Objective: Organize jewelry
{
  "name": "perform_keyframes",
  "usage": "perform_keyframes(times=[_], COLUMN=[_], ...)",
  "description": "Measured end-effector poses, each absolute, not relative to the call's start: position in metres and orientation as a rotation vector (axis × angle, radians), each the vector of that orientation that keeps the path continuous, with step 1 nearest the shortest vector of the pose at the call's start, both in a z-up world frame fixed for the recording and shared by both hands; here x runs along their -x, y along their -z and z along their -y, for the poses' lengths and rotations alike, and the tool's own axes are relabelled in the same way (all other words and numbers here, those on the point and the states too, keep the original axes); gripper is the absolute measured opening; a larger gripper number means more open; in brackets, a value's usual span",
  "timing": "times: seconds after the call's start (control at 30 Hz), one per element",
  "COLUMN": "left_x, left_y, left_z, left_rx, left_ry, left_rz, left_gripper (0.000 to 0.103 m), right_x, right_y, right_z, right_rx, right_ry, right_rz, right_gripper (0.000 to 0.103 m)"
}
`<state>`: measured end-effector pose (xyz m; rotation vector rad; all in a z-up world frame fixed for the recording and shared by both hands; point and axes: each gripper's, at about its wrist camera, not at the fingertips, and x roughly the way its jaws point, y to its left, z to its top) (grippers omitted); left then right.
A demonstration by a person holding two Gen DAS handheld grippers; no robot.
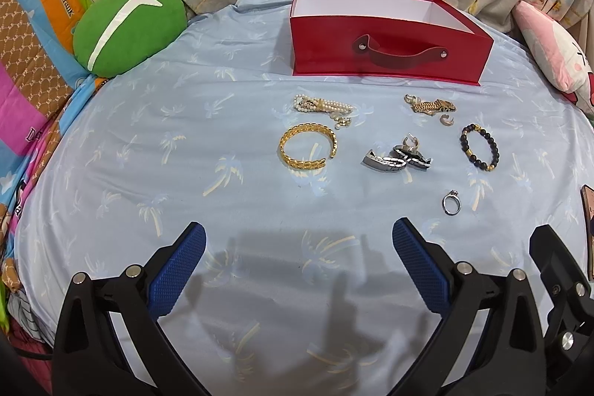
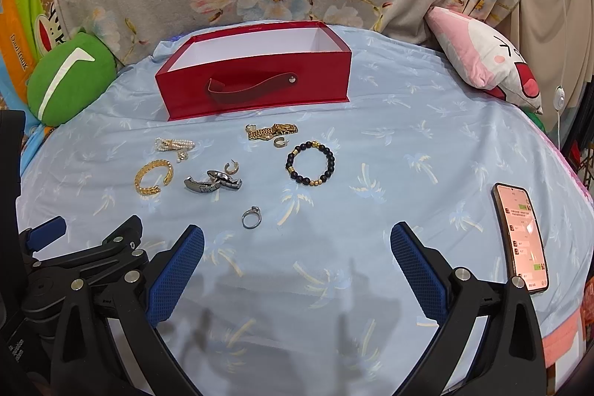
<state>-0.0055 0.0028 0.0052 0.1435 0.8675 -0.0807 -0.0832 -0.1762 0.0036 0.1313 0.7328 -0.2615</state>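
Both tongs, left (image 1: 299, 245) and right (image 2: 297, 245), apart, empty. Silver ring (image 2: 252, 217) nearest: small, hard, slippery; pinch across band.

bed (image 1: 148, 173) | on it: red box (image 1: 389, 54), jewelry (image 1: 308, 151), phone (image 2: 521, 236)

On a blue sheet (image 2: 389, 151) a red box (image 2: 256, 88) stands open. Before it lie pearls (image 2: 174, 144), a gold cuff (image 2: 153, 177), a gold chain (image 2: 272, 131), a silver band (image 2: 212, 183), a bead bracelet (image 2: 310, 163) and a ring (image 2: 251, 217). A lit phone (image 2: 521, 236) lies right. The right gripper (image 2: 297, 244) is spread wide, holding nothing.
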Motion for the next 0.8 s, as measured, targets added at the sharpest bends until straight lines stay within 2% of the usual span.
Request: perform_keyframes(times=[0.8], left_x=[0.0035], left_y=[0.0023], left_z=[-0.0068], left_rx=[-0.141], left_ry=[0.078], left_rz=[-0.878], left_gripper=[0.098], right_x=[0.0801], right_y=[0.0037], right_z=[0.1709], right_rx=[-0.133], right_ry=[0.263], right_rz=[-0.74], right_gripper=[0.098])
